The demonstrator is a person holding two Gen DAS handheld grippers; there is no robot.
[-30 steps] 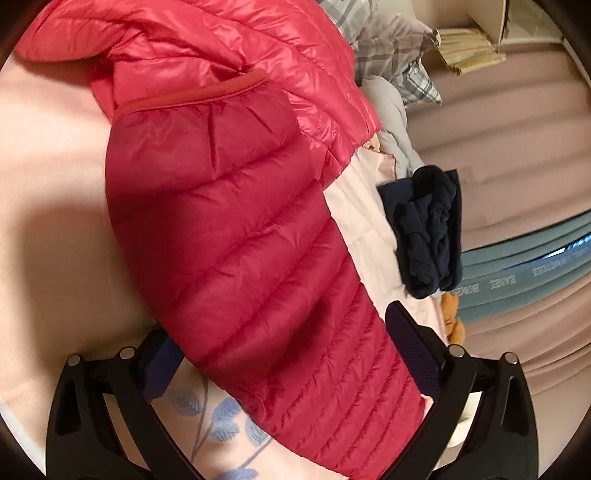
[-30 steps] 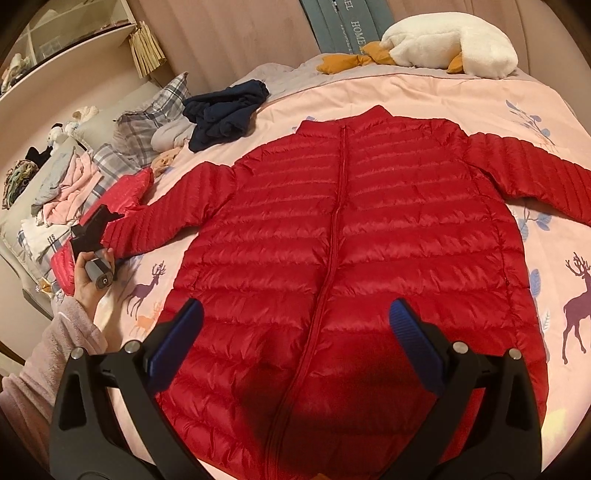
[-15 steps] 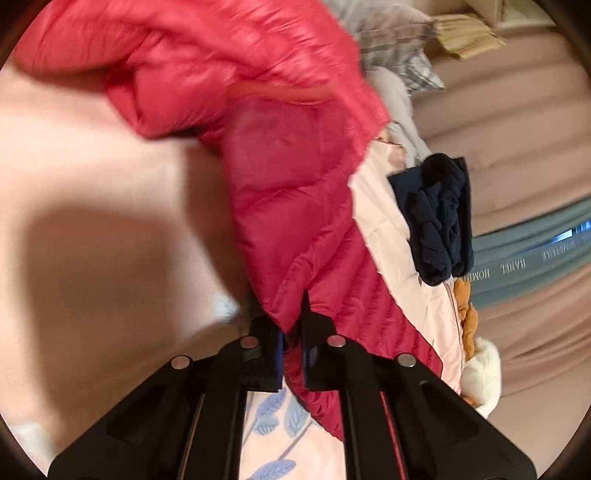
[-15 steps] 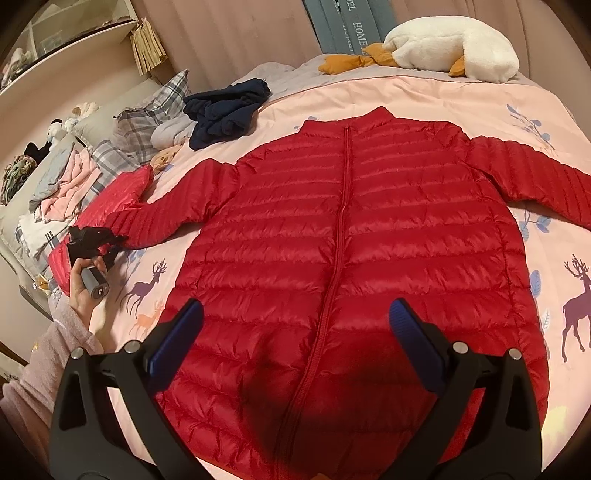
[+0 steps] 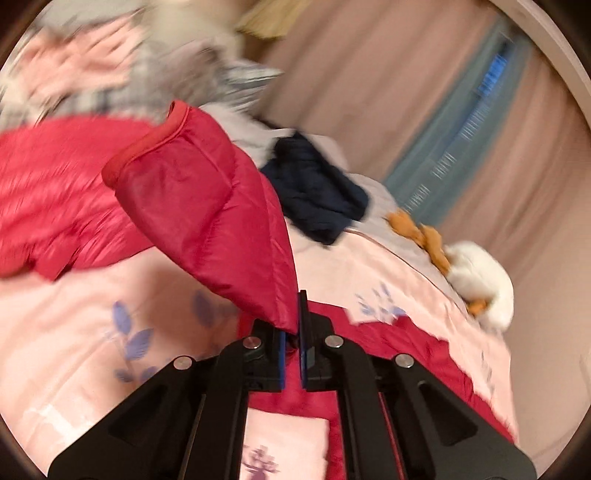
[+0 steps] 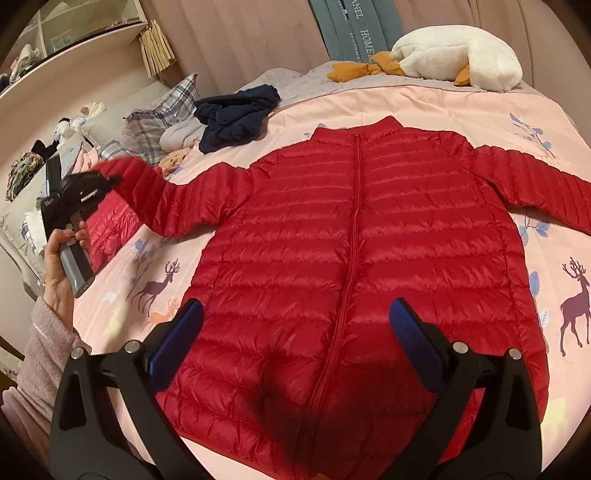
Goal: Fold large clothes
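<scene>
"home" reads on a teal cushion; left gripper pinches red puffer jacket sleeve above deer-print bedspread; right gripper spread wide.

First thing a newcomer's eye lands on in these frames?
The red puffer jacket, spread front-up and zipped across the pink bedspread. Next, its sleeve, pinched and lifted by the left gripper at the bed's left side, while the right gripper hangs open above the hem.
</scene>
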